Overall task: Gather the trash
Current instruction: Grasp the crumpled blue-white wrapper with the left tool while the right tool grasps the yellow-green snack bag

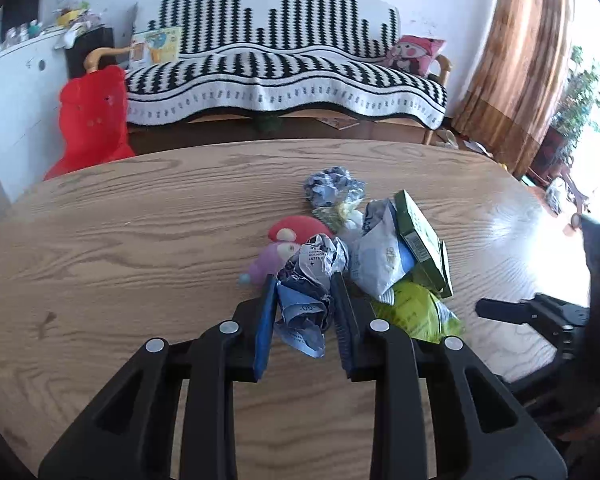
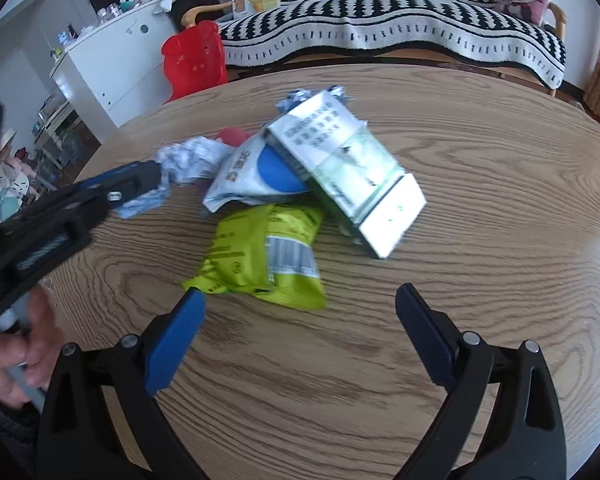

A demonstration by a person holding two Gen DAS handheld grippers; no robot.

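Note:
My left gripper [image 1: 303, 284] is shut on a crumpled blue-and-white paper ball [image 1: 308, 280], just above the round wooden table [image 1: 140, 220]. The ball also shows in the right wrist view [image 2: 188, 160], held by the left gripper [image 2: 140, 180]. To its right lie a white-and-blue pouch [image 1: 380, 256], a green carton [image 1: 420, 240] and a lime-green snack bag [image 1: 416, 312]. A second crumpled paper [image 1: 332, 184] lies farther back. My right gripper [image 2: 300, 300] is open and empty, just short of the lime-green bag [image 2: 260, 256]; the carton [image 2: 348, 168] and pouch [image 2: 252, 168] lie beyond it.
A red-and-purple plush toy [image 1: 284, 244] lies behind the held paper. Beyond the table stand a red chair [image 1: 92, 120], a sofa with a black-and-white blanket [image 1: 280, 64], a white cabinet [image 1: 16, 92] and a brown curtain [image 1: 520, 60].

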